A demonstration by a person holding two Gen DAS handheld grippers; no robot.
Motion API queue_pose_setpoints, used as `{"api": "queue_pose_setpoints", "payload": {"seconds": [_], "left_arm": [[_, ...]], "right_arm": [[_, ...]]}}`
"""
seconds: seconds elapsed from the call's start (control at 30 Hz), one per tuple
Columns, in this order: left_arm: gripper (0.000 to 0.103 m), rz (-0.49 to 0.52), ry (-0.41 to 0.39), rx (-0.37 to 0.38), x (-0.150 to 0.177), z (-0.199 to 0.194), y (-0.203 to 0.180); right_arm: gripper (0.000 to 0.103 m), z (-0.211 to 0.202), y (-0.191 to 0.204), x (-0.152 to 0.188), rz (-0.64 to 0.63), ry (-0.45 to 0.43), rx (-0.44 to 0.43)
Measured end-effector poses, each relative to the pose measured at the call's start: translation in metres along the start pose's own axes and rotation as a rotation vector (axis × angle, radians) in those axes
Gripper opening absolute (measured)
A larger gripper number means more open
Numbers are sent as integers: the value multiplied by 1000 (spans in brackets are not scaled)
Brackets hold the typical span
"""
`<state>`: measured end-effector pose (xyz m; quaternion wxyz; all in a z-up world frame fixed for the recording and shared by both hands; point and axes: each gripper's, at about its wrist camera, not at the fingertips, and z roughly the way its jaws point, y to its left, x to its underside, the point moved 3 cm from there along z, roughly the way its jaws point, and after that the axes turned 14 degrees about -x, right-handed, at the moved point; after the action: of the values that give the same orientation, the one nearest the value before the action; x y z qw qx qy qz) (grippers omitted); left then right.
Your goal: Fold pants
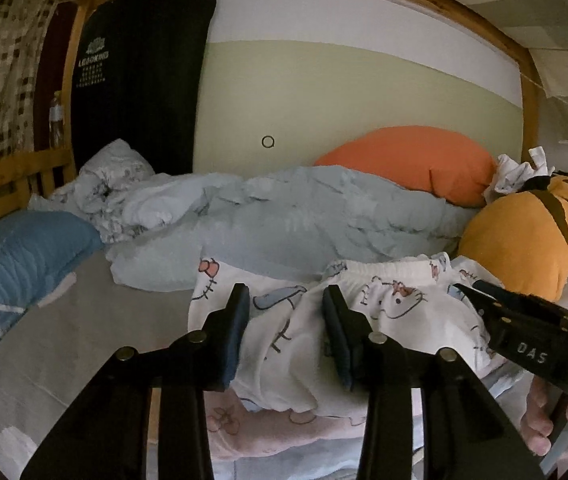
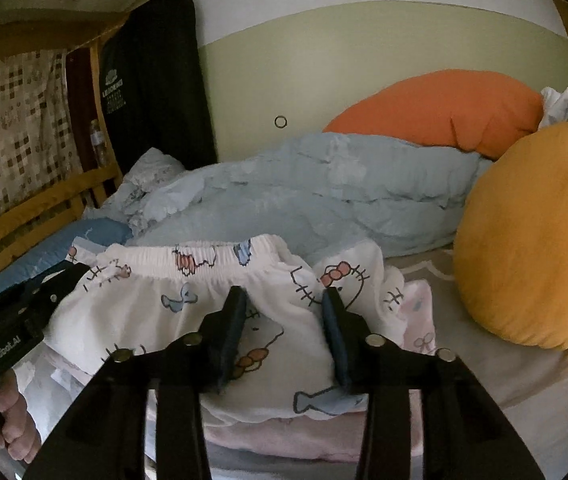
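Bunk bed [image 1: 83, 320], blue duvet [image 1: 284, 220] heaped behind — the pants [image 1: 384, 304] lie bunched near me, waistband far side. My left tongs [image 1: 286, 320] and right tongs [image 2: 284, 320] stand part-open astride cloth; whether they pinch it, I cannot tell. I'd grip both corners evenly — then fold flat.

The pants [image 1: 348, 320] are white pajama bottoms printed with cartoon cat faces, pink bows and pale blue fish. They lie bunched and already doubled over on the bed [image 1: 95, 320], on top of a pink garment [image 2: 284, 436]. The gathered elastic waistband [image 2: 199, 258] runs along the far edge, facing the wall, with the soft cloth below it rumpled into loose folds and spread toward the near edge.
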<state>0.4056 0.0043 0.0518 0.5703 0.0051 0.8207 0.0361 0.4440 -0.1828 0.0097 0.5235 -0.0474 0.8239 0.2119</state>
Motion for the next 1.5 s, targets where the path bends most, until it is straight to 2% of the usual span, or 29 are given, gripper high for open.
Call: {"api": "queue_pose_setpoints", "payload": {"seconds": [0.03,0.07,0.13,0.2,0.27,0.33,0.37,0.4,0.43,0.47,0.6,0.7,0.83,0.93,1.03,1.13,1.23,1.3,1.4,1.5], "left_arm": [[38,5,-11,-1,-2,-4,-1],[38,8,-22,-4,-4,-8,-1],[38,14,-53,-3,-10,-20,-3],[40,18,-85,2,-16,-34,-5],[52,19,-130,4,-24,-56,-6],[74,13,-189,5,-31,-82,-6],[80,13,-213,1,-33,-95,-6],[91,13,-237,-3,-34,-109,-6],[99,13,-256,-5,-35,-121,-5],[101,12,-278,-6,-36,-134,-5],[102,-15,-331,-10,-39,-172,2],[102,-45,-344,6,-33,-191,8],[102,-44,-346,6,-6,-204,12],[102,-40,-321,24,19,-205,10],[102,-25,-304,25,44,-206,5],[102,-27,-310,28,65,-204,4],[102,-46,-327,-20,84,-192,2],[102,-27,-282,-17,94,-176,-1],[102,12,-256,-5,100,-168,-10],[102,25,-271,-16,103,-172,-13]], "right_arm": [[69,-4,2,-2,-4,-11,-5],[74,-9,5,-5,-8,-29,-11],[76,-21,11,-9,-10,-55,-26],[86,-34,17,-12,-12,-75,-49],[89,-52,21,-14,-8,-122,-47],[95,-73,25,-15,-6,-162,-53],[99,-84,28,-17,-9,-181,-60],[103,-96,30,-18,-13,-212,-66],[103,-110,32,-19,-12,-241,-67],[103,-121,34,-19,-11,-260,-71],[103,-163,50,-17,-62,-305,-81],[103,-192,67,-7,-155,-331,-44],[103,-226,78,14,-209,-397,45],[103,-246,80,39,-224,-448,45],[103,-243,76,59,-217,-432,65],[103,-221,68,77,-218,-368,83],[103,-198,64,91,-237,-308,108],[103,-188,61,98,-234,-276,105],[103,-183,50,99,-193,-266,111],[103,-184,43,99,-157,-276,114]]}}
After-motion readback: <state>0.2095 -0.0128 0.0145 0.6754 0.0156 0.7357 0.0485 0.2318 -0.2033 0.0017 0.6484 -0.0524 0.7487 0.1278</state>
